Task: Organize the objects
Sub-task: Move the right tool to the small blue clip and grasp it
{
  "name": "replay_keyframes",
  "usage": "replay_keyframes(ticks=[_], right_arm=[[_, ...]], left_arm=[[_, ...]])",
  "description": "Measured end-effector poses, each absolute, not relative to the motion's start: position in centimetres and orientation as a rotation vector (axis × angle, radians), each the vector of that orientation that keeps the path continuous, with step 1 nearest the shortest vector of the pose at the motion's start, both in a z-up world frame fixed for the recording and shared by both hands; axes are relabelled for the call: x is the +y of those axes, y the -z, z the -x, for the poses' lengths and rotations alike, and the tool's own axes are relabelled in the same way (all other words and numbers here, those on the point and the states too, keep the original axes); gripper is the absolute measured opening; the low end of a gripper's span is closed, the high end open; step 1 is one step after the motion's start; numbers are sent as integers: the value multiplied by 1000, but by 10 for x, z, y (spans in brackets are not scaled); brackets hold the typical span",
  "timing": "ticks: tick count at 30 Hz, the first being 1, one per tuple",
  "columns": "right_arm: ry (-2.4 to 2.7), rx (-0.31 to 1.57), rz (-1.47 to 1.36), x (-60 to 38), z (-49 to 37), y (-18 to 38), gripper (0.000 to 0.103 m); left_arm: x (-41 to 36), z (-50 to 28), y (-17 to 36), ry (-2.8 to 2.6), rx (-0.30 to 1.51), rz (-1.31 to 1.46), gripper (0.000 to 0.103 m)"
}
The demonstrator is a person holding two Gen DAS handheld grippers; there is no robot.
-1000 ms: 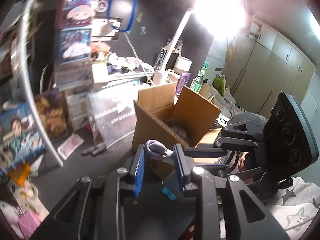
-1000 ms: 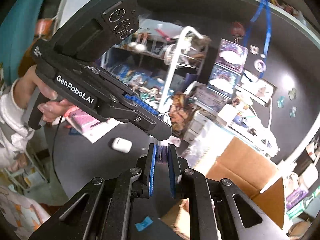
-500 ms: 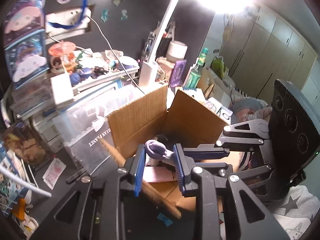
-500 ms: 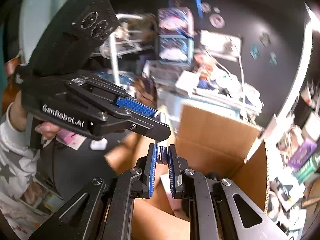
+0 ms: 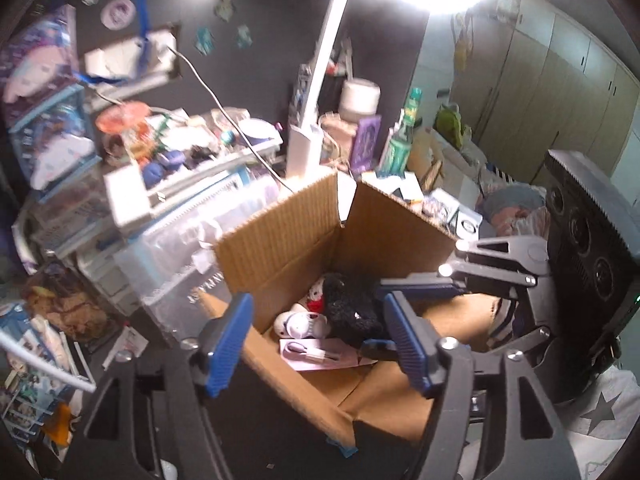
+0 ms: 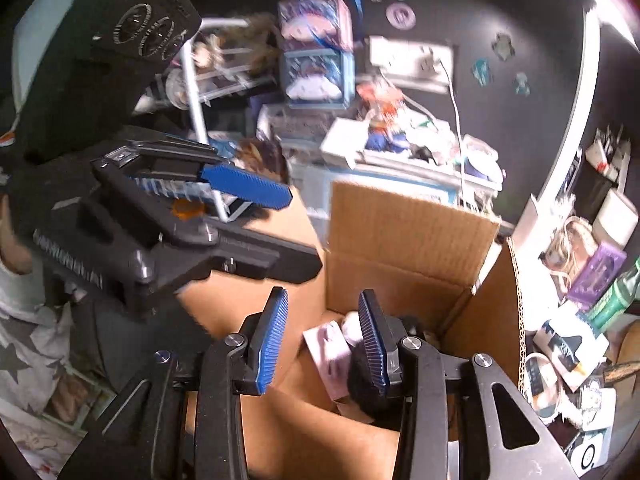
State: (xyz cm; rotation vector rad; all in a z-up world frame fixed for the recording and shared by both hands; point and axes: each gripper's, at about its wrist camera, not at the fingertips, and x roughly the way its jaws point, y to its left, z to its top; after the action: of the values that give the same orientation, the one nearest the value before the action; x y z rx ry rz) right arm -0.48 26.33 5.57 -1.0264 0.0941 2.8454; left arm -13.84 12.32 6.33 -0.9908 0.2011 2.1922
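Note:
An open cardboard box (image 5: 280,240) stands on the dark desk; it also shows in the right wrist view (image 6: 404,236). Inside lie a black fuzzy plush (image 5: 348,300), a white and red toy (image 5: 304,320) and a pale pink packet (image 5: 316,354). My left gripper (image 5: 320,340) is open and empty above the box's near edge. My right gripper (image 6: 324,340) is open and empty over the box, with the pink packet (image 6: 332,352) below it. The other gripper (image 6: 248,188) hangs at the left in that view.
A white lamp post (image 5: 316,80) rises behind the box. A clear plastic bin (image 5: 172,256) sits left of it. Cluttered shelves with figure boxes (image 6: 316,48) line the dark back wall. A green bottle (image 5: 404,136) and purple box (image 5: 368,144) stand behind.
Both grippers have opened and the purple object held between them is gone from the fingers. Both have moved closer over the open box.

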Motion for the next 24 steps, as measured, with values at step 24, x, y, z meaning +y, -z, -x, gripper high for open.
replay_keyframes(ticks=[24], right_arm=[[-3018, 293, 953, 137, -37, 28, 33]], left_arm=[[-36, 18, 36, -2554, -143, 942, 90]])
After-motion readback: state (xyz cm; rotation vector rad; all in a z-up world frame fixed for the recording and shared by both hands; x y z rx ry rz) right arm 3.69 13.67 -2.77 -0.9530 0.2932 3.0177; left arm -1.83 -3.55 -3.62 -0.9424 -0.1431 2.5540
